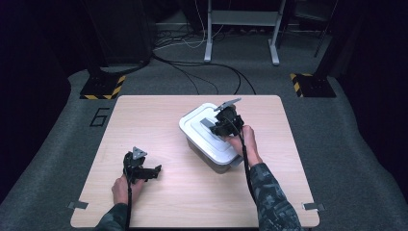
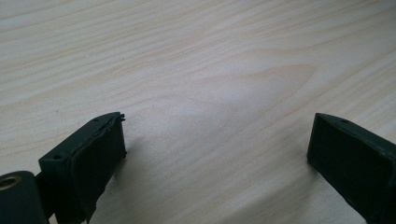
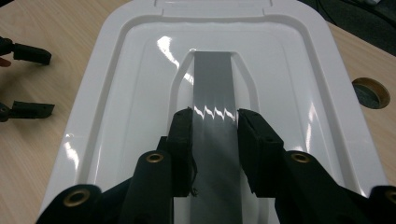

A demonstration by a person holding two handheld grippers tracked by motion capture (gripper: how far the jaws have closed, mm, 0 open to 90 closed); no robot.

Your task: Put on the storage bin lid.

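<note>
Right gripper (image 3: 215, 122) down on top of bin (image 1: 202, 144), jaws closed either side of grey handle (image 3: 212, 79), pinching it by the look of it; handle a flat matte strip set in a recess at lid (image 3: 135, 93) centre, long axis running straight ahead from between the jaws, so grip across the short width; lid white, glossy, hard plastic, stepped rim, rounded corners; bin body clearer and greyish below, seen from high view, standing on counter (image 1: 159, 207) ahead of the right hand (image 1: 243, 139).

Left gripper (image 1: 156, 172) well off to the side, low over bare counter, jaws spread wide, nothing between them; pale wood grain between and ahead of the jaws in left gripper view; bin far from these jaws, right hand clearly the nearer.

Probable next step a lift of the lid by the handle; likely straight up along the jaws' closing plane; smooth strip could slip if pinch is light; round cable hole (image 3: 371, 92) in counter just beyond the right jaw.
</note>
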